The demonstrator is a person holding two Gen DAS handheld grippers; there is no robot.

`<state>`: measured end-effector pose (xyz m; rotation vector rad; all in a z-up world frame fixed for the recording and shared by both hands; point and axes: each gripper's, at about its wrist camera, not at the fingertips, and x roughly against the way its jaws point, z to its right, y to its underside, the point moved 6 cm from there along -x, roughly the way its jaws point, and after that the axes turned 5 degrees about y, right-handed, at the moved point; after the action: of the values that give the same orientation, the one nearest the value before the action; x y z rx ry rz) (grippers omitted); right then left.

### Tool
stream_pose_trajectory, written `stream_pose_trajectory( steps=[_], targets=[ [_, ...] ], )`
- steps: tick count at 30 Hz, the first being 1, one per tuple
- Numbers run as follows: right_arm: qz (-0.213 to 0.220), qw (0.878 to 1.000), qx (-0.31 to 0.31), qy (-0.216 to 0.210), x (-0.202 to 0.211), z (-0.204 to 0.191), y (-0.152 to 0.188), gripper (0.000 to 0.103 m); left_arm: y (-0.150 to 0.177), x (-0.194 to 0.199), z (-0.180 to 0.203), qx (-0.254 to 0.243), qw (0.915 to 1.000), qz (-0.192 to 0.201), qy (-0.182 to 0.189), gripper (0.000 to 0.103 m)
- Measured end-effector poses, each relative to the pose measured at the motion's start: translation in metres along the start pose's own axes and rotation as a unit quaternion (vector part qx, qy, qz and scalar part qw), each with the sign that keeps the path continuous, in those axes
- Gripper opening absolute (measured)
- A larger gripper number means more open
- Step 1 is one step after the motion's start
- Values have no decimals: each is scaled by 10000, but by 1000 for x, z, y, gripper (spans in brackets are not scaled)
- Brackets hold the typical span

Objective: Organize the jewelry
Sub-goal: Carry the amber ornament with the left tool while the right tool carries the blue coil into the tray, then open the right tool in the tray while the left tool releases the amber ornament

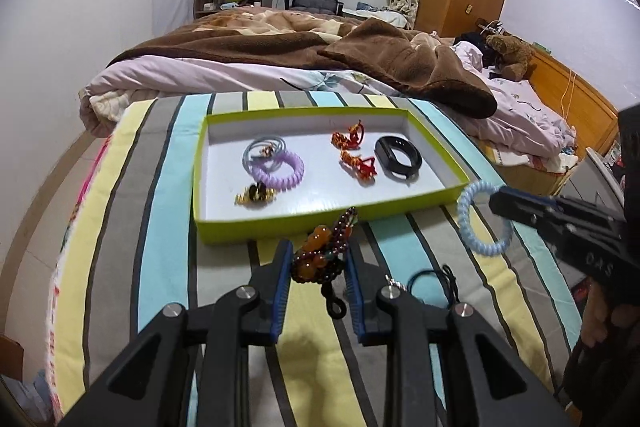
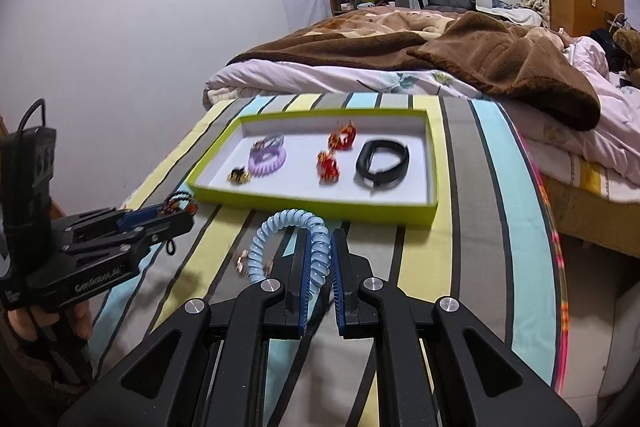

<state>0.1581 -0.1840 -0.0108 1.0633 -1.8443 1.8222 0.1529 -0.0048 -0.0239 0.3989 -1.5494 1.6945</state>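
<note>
The left claw [image 1: 318, 267] is closed on a beaded bracelet [image 1: 320, 253] of amber and dark beads, which sits between its blue pads with a black loop hanging below. Just ahead of this claw lies the green tray [image 1: 224, 227] on the striped cloth [image 1: 168, 227]. The right claw [image 2: 320, 259] grips a light blue coil band [image 2: 280, 231], pinched between its pads with the loop arching out to the left; the tray's near wall is just beyond its tips. Inside the tray, ahead of both claws, lie a purple coil band [image 1: 280, 169], red knotted ornaments [image 1: 354, 155] and a black wristband [image 1: 398, 157]. A black cord [image 1: 434, 279] lies on the cloth right of the left claw.
</note>
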Motion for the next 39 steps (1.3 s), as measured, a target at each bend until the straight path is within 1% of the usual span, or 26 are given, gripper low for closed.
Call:
stream_pose_trajectory(
  steps=[8,10,13,15,20,23,29,34,39],
  targets=[
    [-122,9995,-142,237,-38,28,-36,10,-27,-29,-11,108,9999,-79,91,27],
    [-161,9994,-154,268,-46,33,-41,10,-33,-37,-13,161,9997,-97,145,27],
    [-264,9990,-115,333,-62,39,-47,10,-39,-51,-16,135,9997,-160,89,27],
    [-289,9989,-66,349,-72,41,-48,10,-41,-60,-17,134,9996,-212,118,27],
    [-491,9984,101,272,-94,35,-43,10,-39,-81,-20,66,9991,-412,-39,27],
    [-565,9979,212,236,-103,31,-39,10,-36,-88,-20,66,9989,-469,-24,27],
    [-613,9972,384,215,-110,25,-38,10,-31,-95,-22,92,9983,-579,-16,27],
    [-643,9966,460,218,-113,24,-40,10,-29,-99,-21,71,9977,-664,60,27],
    [-733,9950,636,247,-114,20,-41,10,-29,-100,-21,84,9977,-672,71,27]
  ],
)
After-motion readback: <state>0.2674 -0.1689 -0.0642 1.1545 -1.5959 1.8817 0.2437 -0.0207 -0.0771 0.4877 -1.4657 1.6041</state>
